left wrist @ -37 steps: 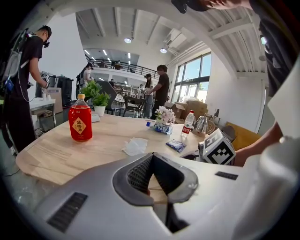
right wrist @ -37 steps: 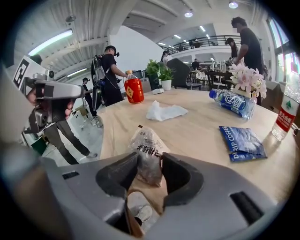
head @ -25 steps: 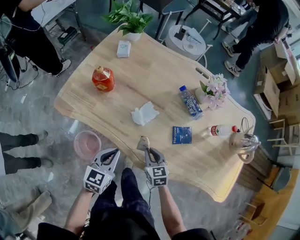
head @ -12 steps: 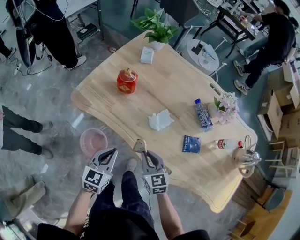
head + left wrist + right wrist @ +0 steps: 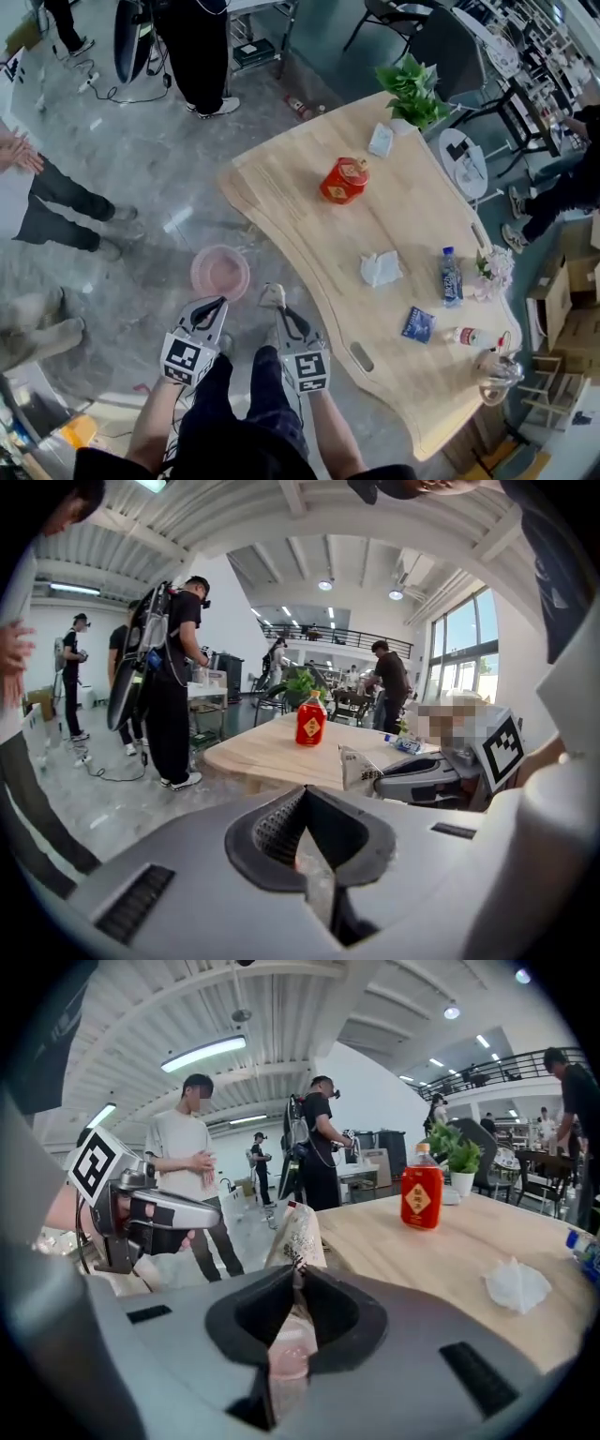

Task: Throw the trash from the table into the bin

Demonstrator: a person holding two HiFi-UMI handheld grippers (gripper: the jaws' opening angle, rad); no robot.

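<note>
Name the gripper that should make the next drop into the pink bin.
Right. The right gripper is shut on a wrapper, with the pink bin on the floor close ahead; the left gripper is shut and empty.

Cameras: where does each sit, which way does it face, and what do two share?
Head view: on the person's head, facing steeply down at bin, floor, table; left gripper, right gripper, forearms, legs show.
Left gripper view: on that gripper, facing along its shut jaws toward the table; right gripper shows.
Right gripper view: on that gripper, facing past its clamped wrapper toward the table; left gripper shows.
Shared: both gripper views see the red bottle.
</note>
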